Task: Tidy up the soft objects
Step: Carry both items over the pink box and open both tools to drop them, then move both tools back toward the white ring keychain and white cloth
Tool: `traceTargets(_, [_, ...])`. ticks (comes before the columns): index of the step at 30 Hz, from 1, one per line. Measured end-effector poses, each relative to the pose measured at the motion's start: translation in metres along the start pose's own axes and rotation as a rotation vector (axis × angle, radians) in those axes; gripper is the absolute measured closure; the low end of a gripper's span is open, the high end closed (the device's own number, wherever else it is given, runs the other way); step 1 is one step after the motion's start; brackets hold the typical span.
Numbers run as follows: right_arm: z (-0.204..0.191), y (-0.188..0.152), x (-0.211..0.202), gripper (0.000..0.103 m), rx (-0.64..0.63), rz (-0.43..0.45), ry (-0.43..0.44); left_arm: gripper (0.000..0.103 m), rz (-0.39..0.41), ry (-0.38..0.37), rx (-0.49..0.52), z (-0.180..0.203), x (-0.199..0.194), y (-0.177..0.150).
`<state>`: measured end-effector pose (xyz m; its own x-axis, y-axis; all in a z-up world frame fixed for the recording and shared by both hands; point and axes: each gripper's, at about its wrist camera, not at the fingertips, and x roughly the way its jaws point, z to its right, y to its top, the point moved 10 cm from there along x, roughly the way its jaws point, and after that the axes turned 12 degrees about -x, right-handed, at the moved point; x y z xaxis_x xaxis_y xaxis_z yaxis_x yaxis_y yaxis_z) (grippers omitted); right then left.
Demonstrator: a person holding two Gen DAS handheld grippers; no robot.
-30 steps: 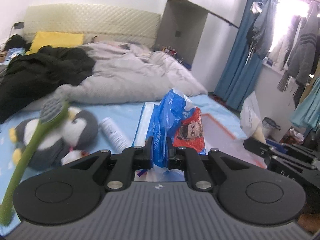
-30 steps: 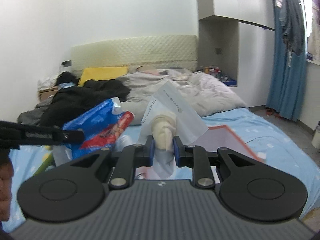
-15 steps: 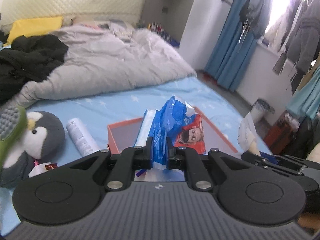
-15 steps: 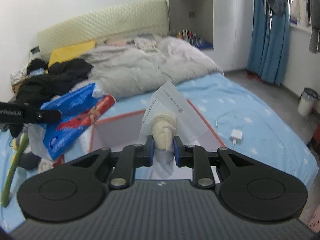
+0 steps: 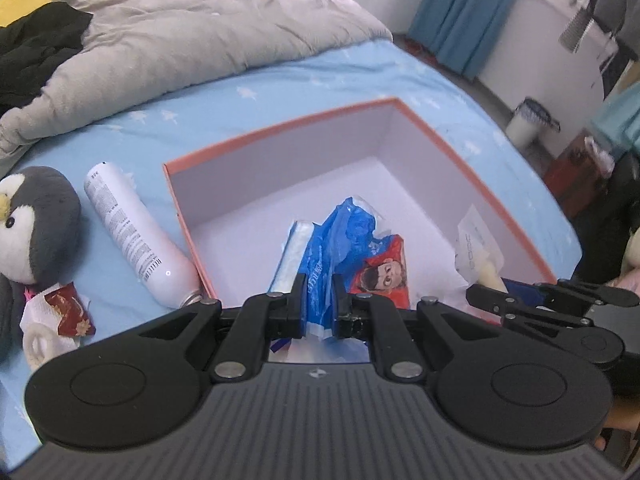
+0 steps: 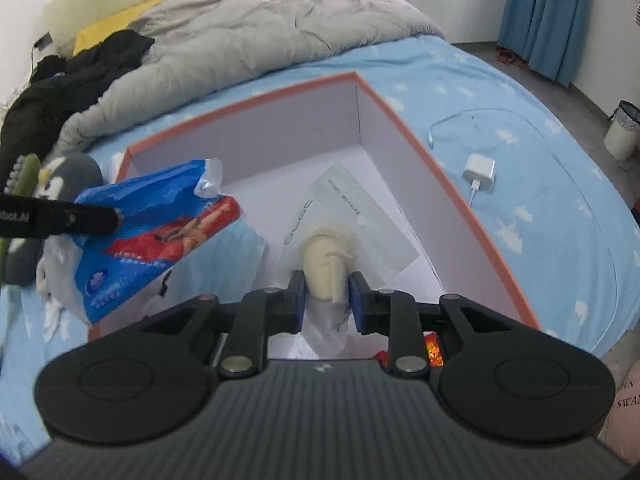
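Observation:
An open white box with an orange rim [image 5: 280, 124] [image 6: 400, 120] lies on the blue bed sheet. My left gripper [image 5: 320, 304] [image 6: 116, 218] is shut on a crumpled blue and red plastic pack [image 5: 344, 232] [image 6: 160, 216], which hangs over the box's near left part. My right gripper [image 6: 327, 300] [image 5: 476, 294] points down into the box with a clear bag [image 6: 352, 208] [image 5: 476, 248] between its jaws. The bag holds a cream soft item [image 6: 328, 256]. The right jaws are opening, and the pads still touch the item. The bag's far end lies toward the box floor.
A grey penguin plush [image 5: 32, 216] [image 6: 68, 176], a white spray can [image 5: 132, 236] and a red wrapper on tissue [image 5: 68, 312] lie left of the box. A white charger with its cable [image 6: 480, 170] lies to the right. Behind the box is a grey duvet [image 5: 200, 20].
Both grippers have moved forward and down and tipped downward, carrying their bags from above the bed to inside the box's rim. The right jaws stand slightly wider.

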<state>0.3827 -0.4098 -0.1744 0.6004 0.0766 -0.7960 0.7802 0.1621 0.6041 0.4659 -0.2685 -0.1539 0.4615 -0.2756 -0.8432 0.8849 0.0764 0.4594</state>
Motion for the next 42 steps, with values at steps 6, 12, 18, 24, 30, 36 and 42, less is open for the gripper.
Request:
traceTargets(6, [-0.002, -0.001, 0.001, 0.06, -0.01, -0.007, 0.002, 0.079, -0.007, -0.003, 0.0, 0.0, 0.004, -0.001])
traceTargets(12, [-0.002, 0.0, -0.007, 0.054, 0.0, 0.015, -0.006, 0.062, 0.057, 0.002, 0.039, 0.003, -0.01, 0.0])
traceTargets(18, [-0.01, 0.008, -0.036, 0.054, -0.014, 0.118, -0.024, 0.062, 0.133, -0.03, 0.066, 0.007, -0.041, -0.001])
traceTargets(24, [-0.023, 0.012, -0.071, 0.054, 0.004, 0.243, 0.023, 0.062, 0.235, -0.046, 0.114, 0.004, -0.083, -0.015])
traceTargets(30, [-0.04, 0.006, -0.106, 0.054, -0.013, 0.334, 0.026, 0.062, 0.294, -0.079, 0.096, -0.011, -0.114, -0.039])
traceTargets(36, [-0.063, -0.006, -0.133, 0.054, -0.037, 0.399, 0.025, 0.062, 0.35, -0.1, 0.073, -0.028, -0.149, -0.065])
traceTargets(42, [-0.092, -0.018, -0.151, 0.054, -0.07, 0.444, 0.028, 0.062, 0.397, -0.092, 0.029, -0.056, -0.182, -0.095])
